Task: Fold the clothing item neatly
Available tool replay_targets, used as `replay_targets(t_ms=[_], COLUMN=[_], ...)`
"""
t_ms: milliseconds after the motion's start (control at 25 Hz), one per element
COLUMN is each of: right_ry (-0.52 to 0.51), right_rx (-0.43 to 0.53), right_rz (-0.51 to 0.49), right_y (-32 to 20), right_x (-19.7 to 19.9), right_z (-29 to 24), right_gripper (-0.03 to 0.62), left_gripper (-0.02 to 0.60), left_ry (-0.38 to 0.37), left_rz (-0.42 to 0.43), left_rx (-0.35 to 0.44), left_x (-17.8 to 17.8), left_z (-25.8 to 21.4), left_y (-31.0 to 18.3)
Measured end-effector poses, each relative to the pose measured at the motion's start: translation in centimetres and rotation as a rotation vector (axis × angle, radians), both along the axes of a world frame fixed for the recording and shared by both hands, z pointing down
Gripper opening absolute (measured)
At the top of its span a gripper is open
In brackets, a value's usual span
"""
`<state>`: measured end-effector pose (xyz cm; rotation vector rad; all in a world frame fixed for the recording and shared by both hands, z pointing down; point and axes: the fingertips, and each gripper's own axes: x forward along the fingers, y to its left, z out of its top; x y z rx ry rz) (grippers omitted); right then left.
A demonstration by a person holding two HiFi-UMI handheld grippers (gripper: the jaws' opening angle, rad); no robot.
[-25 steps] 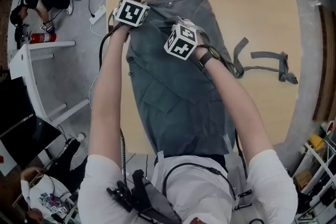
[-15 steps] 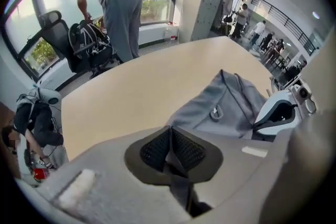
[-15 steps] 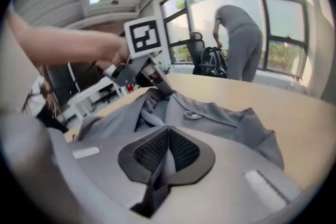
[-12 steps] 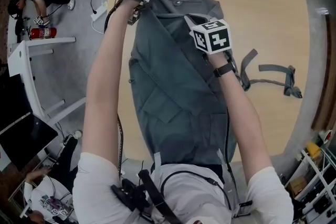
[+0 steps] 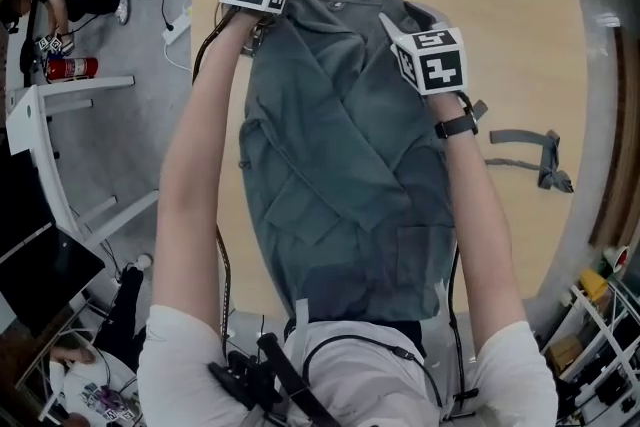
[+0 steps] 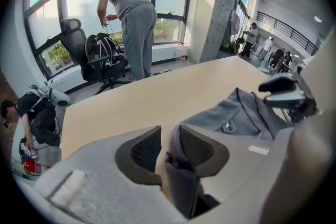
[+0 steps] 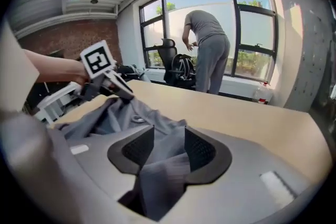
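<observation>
Grey fabric: the garment (image 5: 340,165) lies spread on the wooden table (image 5: 520,35). Its long axis runs from the table's near edge to its far edge, with the buttoned waistband toward the far edge and the lower end reaching over the near edge. The left gripper (image 6: 169,136) and right gripper (image 7: 167,139) sit at the waistband corners. Both sets of jaws have just been opening. The pads stand apart, released, with waistband cloth slack between them.

No text, label, brand, number or sign can be read anywhere in these views.
</observation>
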<state>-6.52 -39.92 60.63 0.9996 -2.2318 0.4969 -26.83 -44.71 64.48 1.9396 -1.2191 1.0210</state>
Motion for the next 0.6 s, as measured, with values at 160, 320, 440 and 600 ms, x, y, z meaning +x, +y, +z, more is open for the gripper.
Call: replay_targets(t_ms=[160,320,440,600], right_ry=[0.131,0.202,0.130,0.119], right_rx=[-0.046,-0.004,0.001,-0.013], right_rz=[0.027,-0.053,0.050,0.123], right_y=[-3.7,-4.4,-5.5,-5.8], right_x=[2.7,2.1,3.7,6.0], right_z=[2.6,4.0,3.2,3.6], right_gripper=[0.151,0.035,0.031,0.046], left_gripper=[0.076,0.025,0.021,0.128], left_ry=[-0.043,-0.058,-0.001,0.120], left_rz=[0.072,0.079,0.045,-0.054], left_rx=[-0.021,0.008,0.026,0.015], left_x=[0.5,1.2,1.7,2.5], left_z=[0.4,0.6,-0.1,-0.5], left_y=[0.9,0.8,-0.3,-1.3])
